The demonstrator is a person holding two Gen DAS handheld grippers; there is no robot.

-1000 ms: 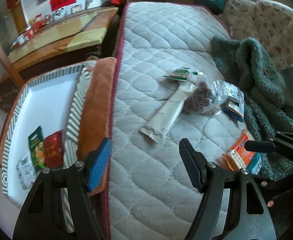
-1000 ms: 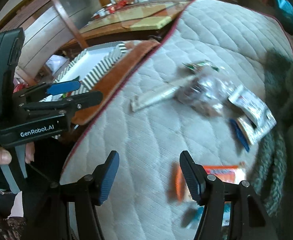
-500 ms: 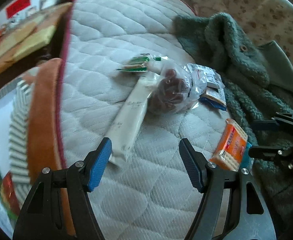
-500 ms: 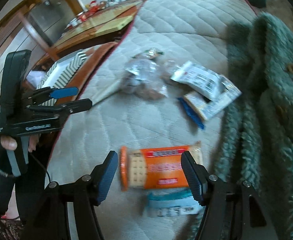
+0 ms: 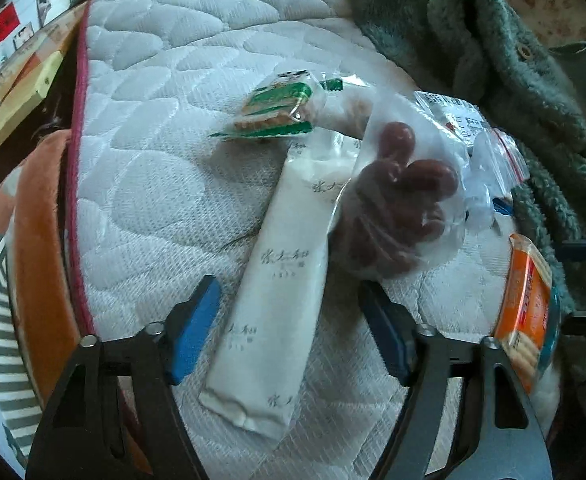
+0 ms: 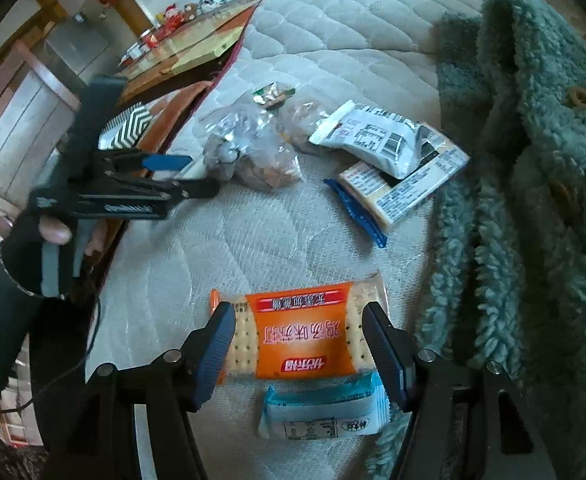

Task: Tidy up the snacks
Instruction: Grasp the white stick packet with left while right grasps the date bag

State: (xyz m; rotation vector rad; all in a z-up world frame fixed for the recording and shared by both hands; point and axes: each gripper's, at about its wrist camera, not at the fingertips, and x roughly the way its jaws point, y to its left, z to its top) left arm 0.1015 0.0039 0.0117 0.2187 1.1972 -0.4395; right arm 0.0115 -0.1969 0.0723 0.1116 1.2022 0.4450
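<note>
Mattress (image 5: 165, 184); teal packet (image 6: 321, 412) half-hidden

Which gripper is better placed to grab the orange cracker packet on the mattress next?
Right. The right gripper already straddles the orange cracker packet, jaws open either side. The left gripper, jaws opening, is over the long white wrapped bar.

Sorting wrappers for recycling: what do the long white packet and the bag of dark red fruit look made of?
Long white packet: apparently matte plastic film, possibly paper-laminated; opaque, soft sheen, crimped flat end seal. Bag of dark red fruit: thin clear glossy plastic; the contents show through, and it wrinkles with bright glare.
</note>
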